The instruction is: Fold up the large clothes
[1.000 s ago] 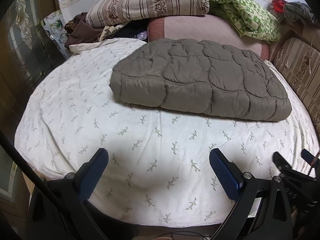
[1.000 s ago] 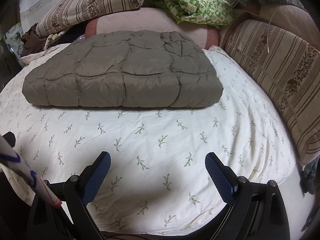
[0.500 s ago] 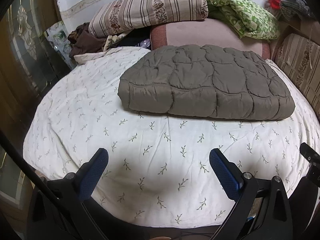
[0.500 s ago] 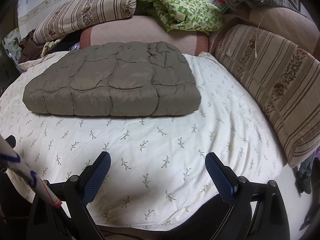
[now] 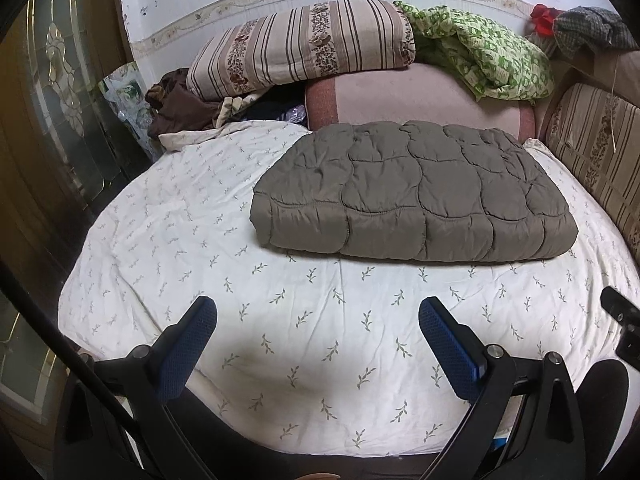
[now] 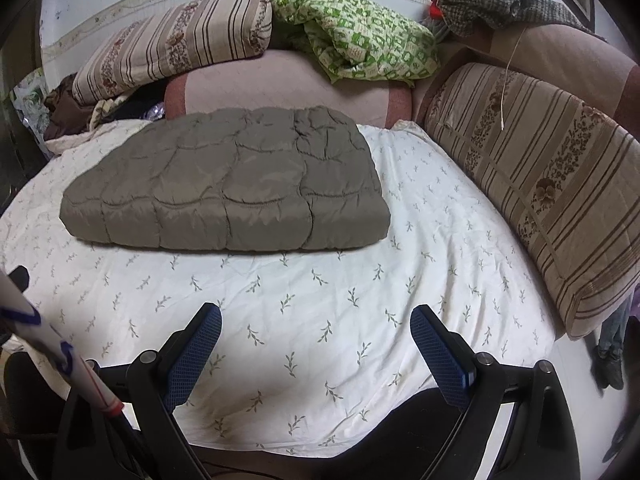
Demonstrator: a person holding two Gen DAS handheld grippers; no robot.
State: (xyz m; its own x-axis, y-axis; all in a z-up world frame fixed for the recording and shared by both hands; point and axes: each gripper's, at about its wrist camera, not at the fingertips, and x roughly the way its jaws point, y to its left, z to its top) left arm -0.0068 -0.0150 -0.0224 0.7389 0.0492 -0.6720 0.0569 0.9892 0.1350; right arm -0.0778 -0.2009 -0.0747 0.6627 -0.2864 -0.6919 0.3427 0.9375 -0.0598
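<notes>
**A:** You're standing at the foot of a bed covered in a cream sheet printed with small leaf sprigs. Striped cushions and a green patterned blanket are heaped against the far wall, and another striped cushion lines the right side.

**B:** And the piece I'm folding?

**A:** The grey-brown quilted garment lies on the far half of the sheet as a thick, squared-off rectangle, its rounded near edge facing you. It looks already folded, so I'd judge the task close to done.

**B:** What are my grippers doing?

**A:** Your left gripper is spread wide and holds nothing; it hangs over bare sheet near the foot, well apart from the garment. Your right gripper is the same: jaws wide, empty, clear of the fabric.

**B:** So what should I do?

**A:** Check the shape before you stop. The edges seem even and nothing visibly trails out. If you want one more fold, bring both grippers to the two near corners, pinch through all the layers rather than just the top one, and lift together so the slippery padding doesn't slide apart. Carry the edge over low and set it down square, then press along the crease, because puffy fill tends to spring back.
</notes>
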